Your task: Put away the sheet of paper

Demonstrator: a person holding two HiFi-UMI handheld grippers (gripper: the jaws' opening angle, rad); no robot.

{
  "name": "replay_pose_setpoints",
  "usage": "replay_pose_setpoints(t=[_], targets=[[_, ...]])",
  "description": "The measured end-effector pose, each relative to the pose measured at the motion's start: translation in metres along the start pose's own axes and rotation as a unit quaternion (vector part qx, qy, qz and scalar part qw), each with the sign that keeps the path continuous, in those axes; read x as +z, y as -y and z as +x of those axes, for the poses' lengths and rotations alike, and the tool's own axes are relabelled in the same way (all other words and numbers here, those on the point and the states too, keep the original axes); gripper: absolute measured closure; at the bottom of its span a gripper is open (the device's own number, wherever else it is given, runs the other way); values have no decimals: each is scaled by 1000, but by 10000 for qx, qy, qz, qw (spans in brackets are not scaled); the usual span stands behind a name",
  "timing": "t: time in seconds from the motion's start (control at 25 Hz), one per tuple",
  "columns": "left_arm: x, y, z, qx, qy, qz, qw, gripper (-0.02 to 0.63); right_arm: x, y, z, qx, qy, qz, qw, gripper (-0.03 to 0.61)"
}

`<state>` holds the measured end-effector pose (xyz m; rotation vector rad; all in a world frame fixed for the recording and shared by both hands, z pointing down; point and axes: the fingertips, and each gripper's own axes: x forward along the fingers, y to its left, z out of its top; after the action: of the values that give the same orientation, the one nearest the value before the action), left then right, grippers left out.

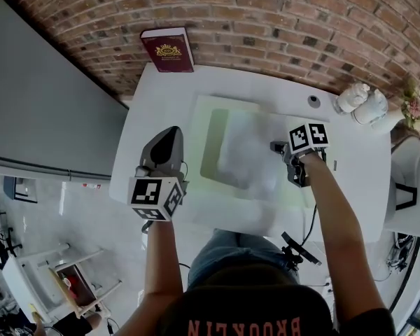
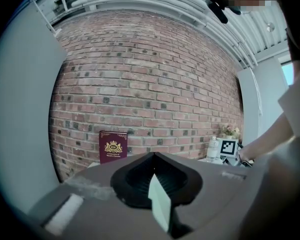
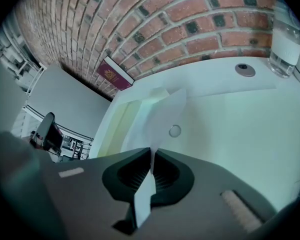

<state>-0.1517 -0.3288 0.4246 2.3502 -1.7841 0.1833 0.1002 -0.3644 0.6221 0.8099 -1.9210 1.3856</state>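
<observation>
A white sheet of paper (image 1: pixel 248 152) lies over an open pale green folder (image 1: pixel 213 145) on the white table (image 1: pixel 350 173). My right gripper (image 1: pixel 276 146) is at the sheet's right edge, shut on it. In the right gripper view the paper (image 3: pixel 162 114) runs from the closed jaws (image 3: pixel 151 156) out over the folder (image 3: pixel 122 119). My left gripper (image 1: pixel 171 131) is raised at the folder's left side. In the left gripper view it (image 2: pixel 155 176) is shut on a thin pale green flap (image 2: pixel 160 199), apparently the folder's cover.
A maroon book (image 1: pixel 168 50) leans against the brick wall at the table's far edge. A white bottle (image 1: pixel 352 96) and flowers (image 1: pixel 413 103) stand at the far right. A round grommet (image 1: pixel 313 101) sits in the tabletop. A grey panel borders the left.
</observation>
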Motion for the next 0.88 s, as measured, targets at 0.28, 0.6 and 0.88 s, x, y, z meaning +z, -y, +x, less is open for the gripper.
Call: replay_pose_setpoints(t=[0.28,0.6,0.88], targets=[[-6,-18,-3,0,-96,35,9999,617,4,-16,22,83,-12,112,9999,575],[-19,-38,-12,99,-134,-34,9999,617,10,-33,43,133,24,226,9997,575],[-25,-56,-20,200,-136,-137,9996,617,16,-47,60,162,92,369,9991,575]])
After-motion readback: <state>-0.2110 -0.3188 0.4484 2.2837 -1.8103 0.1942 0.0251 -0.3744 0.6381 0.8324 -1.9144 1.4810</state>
